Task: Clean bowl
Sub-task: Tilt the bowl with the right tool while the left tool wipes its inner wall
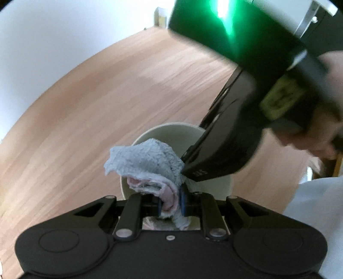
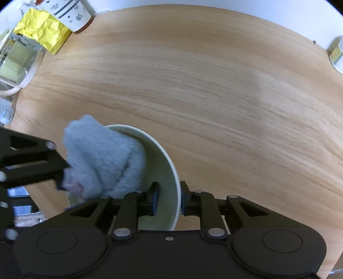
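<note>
A pale green bowl (image 2: 169,171) is held tilted above the wooden table, its rim pinched between the pads of my right gripper (image 2: 168,198). My left gripper (image 1: 170,203) is shut on a grey-blue and pink cloth (image 1: 148,161), which is bunched up and pressed into the bowl (image 1: 171,131). In the right wrist view the cloth (image 2: 103,158) fills the bowl's left side, with the left gripper's fingers (image 2: 32,163) behind it. The right gripper's black body (image 1: 235,128) crosses the left wrist view over the bowl's right side.
The wooden table (image 2: 214,85) stretches ahead. At its far left stand a yellow crumpled bag (image 2: 40,32), a patterned paper cup (image 2: 68,12) and a clear container (image 2: 17,58). A small jar (image 2: 337,53) sits at the far right edge.
</note>
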Demonstrator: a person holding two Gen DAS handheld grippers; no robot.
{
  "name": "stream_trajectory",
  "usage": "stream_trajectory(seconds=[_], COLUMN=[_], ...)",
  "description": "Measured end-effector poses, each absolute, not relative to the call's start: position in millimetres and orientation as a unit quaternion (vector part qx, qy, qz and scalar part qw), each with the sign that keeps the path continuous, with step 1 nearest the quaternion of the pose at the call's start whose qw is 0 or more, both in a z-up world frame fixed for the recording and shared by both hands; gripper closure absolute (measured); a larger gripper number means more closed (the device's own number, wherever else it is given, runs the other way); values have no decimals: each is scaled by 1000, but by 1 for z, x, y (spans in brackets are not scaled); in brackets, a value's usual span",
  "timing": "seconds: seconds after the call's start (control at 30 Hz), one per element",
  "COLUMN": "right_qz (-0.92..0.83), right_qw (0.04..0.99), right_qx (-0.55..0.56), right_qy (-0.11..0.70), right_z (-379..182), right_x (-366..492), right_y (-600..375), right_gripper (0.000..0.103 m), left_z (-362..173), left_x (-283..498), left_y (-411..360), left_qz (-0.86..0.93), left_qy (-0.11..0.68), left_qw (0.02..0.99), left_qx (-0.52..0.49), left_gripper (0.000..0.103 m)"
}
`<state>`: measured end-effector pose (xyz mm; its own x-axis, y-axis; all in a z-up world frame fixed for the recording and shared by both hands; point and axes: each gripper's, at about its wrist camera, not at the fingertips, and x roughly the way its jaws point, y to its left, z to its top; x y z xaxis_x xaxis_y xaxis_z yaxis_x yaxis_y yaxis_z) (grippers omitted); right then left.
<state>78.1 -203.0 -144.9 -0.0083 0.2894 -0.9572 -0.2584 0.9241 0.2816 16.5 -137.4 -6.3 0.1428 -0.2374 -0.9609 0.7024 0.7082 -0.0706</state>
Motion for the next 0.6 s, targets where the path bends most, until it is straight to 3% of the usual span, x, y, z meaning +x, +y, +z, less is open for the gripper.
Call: stream_trajectory(seconds=[0.27, 0.6], right_qz=[190, 186], right_qw=[693, 694], right_qx=[49, 56], right_qy=[694, 693], right_z=[-148, -149], right_x=[79, 78], right_y=[-216, -219], right_gripper=[82, 81], left_z=[-25, -67], left_x=[39, 47], left_y=[-118, -142], left_qz=[-313, -288], left_qy=[625, 627], left_qw=[713, 719], left_qx=[65, 83], left_gripper=[88, 88])
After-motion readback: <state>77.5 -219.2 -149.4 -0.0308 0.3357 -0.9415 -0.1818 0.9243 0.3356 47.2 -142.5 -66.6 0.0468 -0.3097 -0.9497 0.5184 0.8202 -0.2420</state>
